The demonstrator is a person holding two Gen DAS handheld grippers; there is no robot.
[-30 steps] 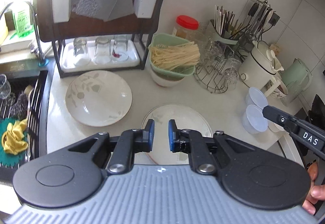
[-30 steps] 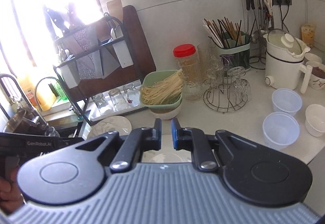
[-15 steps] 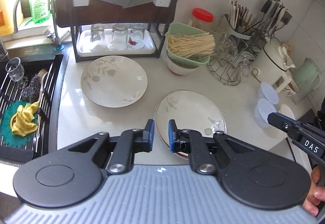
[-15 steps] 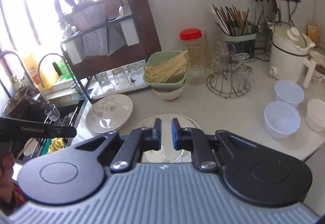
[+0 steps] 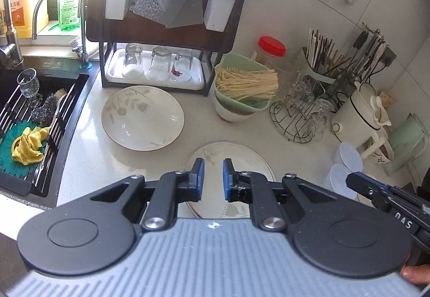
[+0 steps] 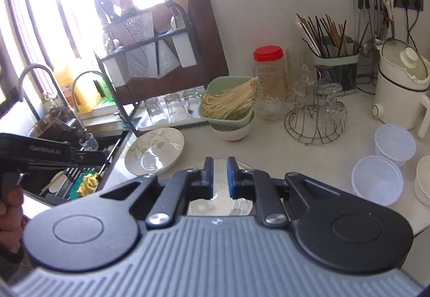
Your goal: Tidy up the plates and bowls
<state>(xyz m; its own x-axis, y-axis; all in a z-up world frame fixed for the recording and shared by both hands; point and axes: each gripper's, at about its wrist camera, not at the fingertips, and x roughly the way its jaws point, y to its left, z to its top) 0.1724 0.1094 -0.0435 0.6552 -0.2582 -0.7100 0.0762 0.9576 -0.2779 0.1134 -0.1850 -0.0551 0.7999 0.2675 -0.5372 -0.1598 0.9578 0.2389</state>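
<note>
**Both tongs empty above the near plate**

My left tongs [image 5: 213, 180] stand narrowly parted with nothing between the blue pads, hanging over the near plate [image 5: 242, 159] on the table [image 5: 290, 151]. My right tongs [image 6: 219, 178] are also a narrow gap apart and hold nothing; the same near plate [image 6: 223, 200] shows between and under them.

From the left wrist view, the second plate [image 5: 142, 118], leaf-patterned, lies flat at 11 o'clock, near the first plate but apart from it. Just behind it, at 12 o'clock, the dish rack [image 5: 161, 36] stands with three upturned glasses [image 5: 158, 63] on its white tray. At 1 o'clock a green bowl of noodles [image 5: 242, 87] sits stacked on a white bowl [image 5: 233, 114]. Two plastic cups [image 5: 346, 165] stand at 3 o'clock, by my right tongs' arm. The sink [image 5: 32, 119] lies at 9 o'clock, holding a yellow cloth [image 5: 28, 145].
</note>
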